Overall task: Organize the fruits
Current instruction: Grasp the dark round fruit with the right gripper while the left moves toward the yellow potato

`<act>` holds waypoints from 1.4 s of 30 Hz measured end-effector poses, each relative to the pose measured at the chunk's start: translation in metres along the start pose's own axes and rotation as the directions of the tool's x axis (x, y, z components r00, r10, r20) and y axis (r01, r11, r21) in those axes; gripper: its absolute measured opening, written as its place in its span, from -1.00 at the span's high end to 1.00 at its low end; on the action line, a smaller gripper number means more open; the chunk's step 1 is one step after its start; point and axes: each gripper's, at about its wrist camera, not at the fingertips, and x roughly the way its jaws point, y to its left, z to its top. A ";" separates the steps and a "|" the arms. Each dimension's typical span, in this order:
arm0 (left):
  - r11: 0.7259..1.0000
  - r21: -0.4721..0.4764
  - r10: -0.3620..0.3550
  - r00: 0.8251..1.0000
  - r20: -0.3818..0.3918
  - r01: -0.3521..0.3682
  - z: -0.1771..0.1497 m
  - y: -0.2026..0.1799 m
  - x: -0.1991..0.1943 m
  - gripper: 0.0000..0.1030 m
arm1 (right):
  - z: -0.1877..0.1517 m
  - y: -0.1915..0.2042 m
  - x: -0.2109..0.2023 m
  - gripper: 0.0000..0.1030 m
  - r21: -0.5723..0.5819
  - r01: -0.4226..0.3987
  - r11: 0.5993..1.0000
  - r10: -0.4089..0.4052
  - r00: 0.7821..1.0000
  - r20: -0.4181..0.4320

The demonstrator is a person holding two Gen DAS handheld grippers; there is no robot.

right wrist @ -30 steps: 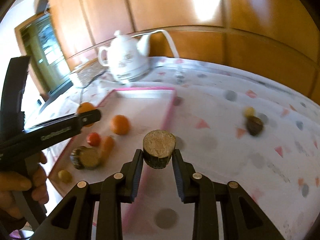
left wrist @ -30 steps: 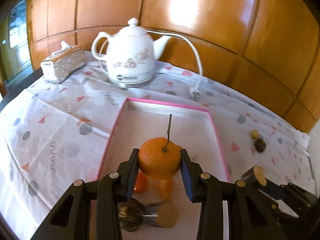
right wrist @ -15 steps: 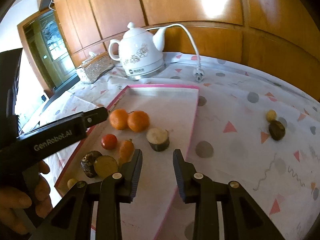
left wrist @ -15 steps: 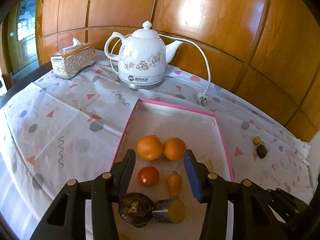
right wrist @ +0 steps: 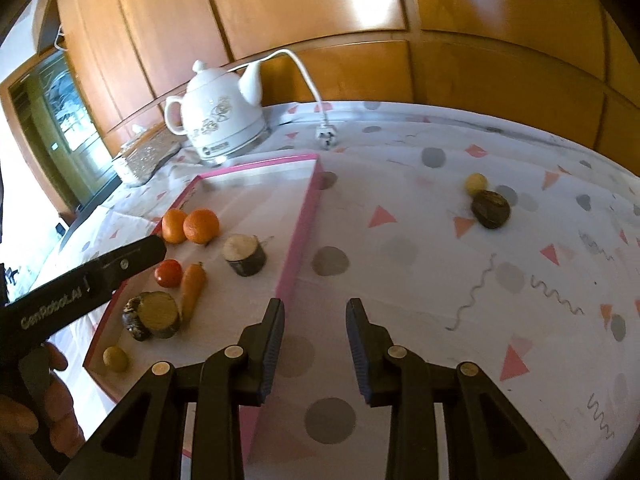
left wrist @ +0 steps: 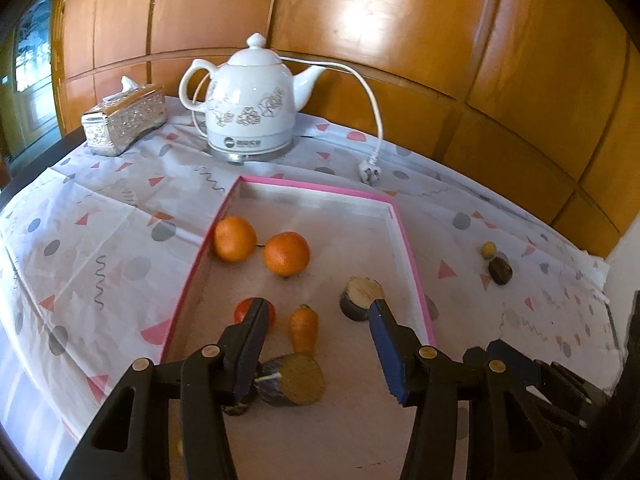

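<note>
Left gripper (left wrist: 316, 344) and right gripper (right wrist: 315, 344) both gape, holding nothing.

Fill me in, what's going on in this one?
A person with two handheld grippers is sorting produce into a pink-rimmed tray. Both the left gripper and the right gripper are open and empty. The tray holds two oranges, a tomato, a carrot and some dark cut pieces. A small yellow fruit and a dark piece sit out on the tablecloth.
</note>
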 end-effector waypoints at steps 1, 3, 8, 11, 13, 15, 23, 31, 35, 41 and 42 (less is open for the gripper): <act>1.000 0.007 -0.001 1.000 -0.002 0.001 -0.001 -0.002 0.000 -0.03 | -0.001 -0.002 -0.001 0.38 0.004 0.004 1.000 -0.004 1.000 0.002; 1.000 0.018 -0.005 1.000 -0.003 0.005 -0.004 -0.006 -0.001 -0.03 | -0.002 -0.004 -0.003 0.38 0.007 0.017 1.000 -0.017 1.000 0.008; 0.999 0.044 -0.015 1.000 -0.014 0.016 -0.009 -0.016 0.000 -0.03 | -0.004 -0.009 -0.004 0.38 0.022 0.030 0.999 -0.030 0.999 0.010; 0.998 0.059 -0.019 1.000 -0.019 0.020 -0.010 -0.020 0.001 -0.03 | -0.005 -0.012 -0.005 0.38 0.027 0.035 0.999 -0.036 0.999 0.011; 0.998 0.065 -0.021 1.000 -0.023 0.022 -0.012 -0.022 0.001 -0.03 | -0.005 -0.013 -0.006 0.38 0.030 0.039 0.999 -0.039 0.999 0.011; 0.997 0.073 -0.024 0.999 -0.027 0.026 -0.013 -0.025 0.001 -0.03 | -0.006 -0.015 -0.006 0.38 0.033 0.042 0.999 -0.042 0.999 0.012; 0.994 0.105 -0.035 0.999 -0.036 0.038 -0.017 -0.036 0.002 -0.03 | -0.008 -0.025 -0.009 0.38 0.045 0.070 0.997 -0.071 0.997 0.019; 0.988 0.145 -0.051 0.997 -0.049 0.058 -0.020 -0.051 0.006 -0.03 | -0.013 -0.050 -0.011 0.38 0.077 0.140 0.987 -0.141 0.990 0.013; 0.984 0.164 -0.063 0.996 -0.063 0.072 -0.020 -0.061 0.011 -0.03 | -0.013 -0.071 -0.013 0.38 0.116 0.180 0.977 -0.182 0.983 0.003; 0.976 0.195 -0.078 0.994 -0.079 0.092 -0.020 -0.080 0.017 -0.03 | -0.013 -0.100 -0.012 0.38 0.166 0.228 0.959 -0.229 0.973 -0.010; 0.975 0.199 -0.080 0.994 -0.081 0.094 -0.020 -0.082 0.018 -0.03 | -0.012 -0.104 -0.012 0.38 0.174 0.233 0.957 -0.235 0.972 -0.011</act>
